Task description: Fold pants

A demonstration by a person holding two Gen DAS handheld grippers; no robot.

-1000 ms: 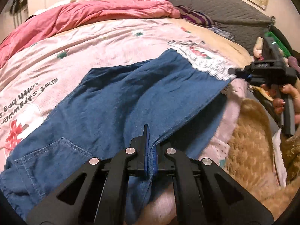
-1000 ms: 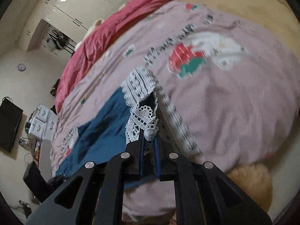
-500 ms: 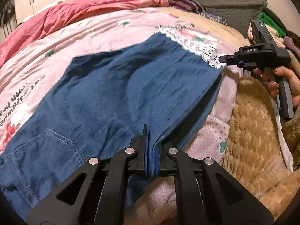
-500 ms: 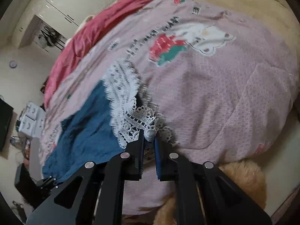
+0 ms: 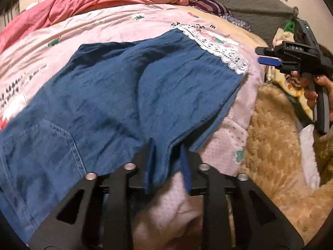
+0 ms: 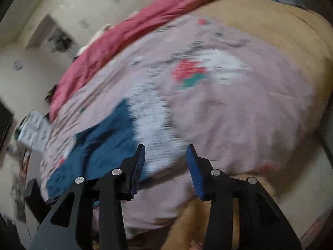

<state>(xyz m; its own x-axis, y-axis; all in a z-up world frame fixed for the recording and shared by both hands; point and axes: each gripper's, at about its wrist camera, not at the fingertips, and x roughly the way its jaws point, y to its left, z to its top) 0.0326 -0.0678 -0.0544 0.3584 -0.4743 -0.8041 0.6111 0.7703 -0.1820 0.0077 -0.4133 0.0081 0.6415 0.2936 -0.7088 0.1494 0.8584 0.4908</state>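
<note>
Two grippers, both yours, jaws opening. Bed's pink printed blanket (image 5: 116,23) runs wide past denim pants (image 5: 116,95); red quilt (image 5: 100,2) bounds far edge, tan fleece (image 5: 276,145) near side. Pants lie flat, lace hem (image 5: 216,45) rightward. Left gripper (image 5: 167,164): pants edge loose between parted pads. Right gripper (image 6: 165,164): wide, empty, off hem.

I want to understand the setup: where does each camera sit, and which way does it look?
Left wrist: on the left gripper, looking down along its opening fingers at the blue denim pants, whose edge lies between them; the right gripper and hand show.
Right wrist: on the right gripper, opening, nothing between.
Both share the pants and pink printed blanket.
</note>
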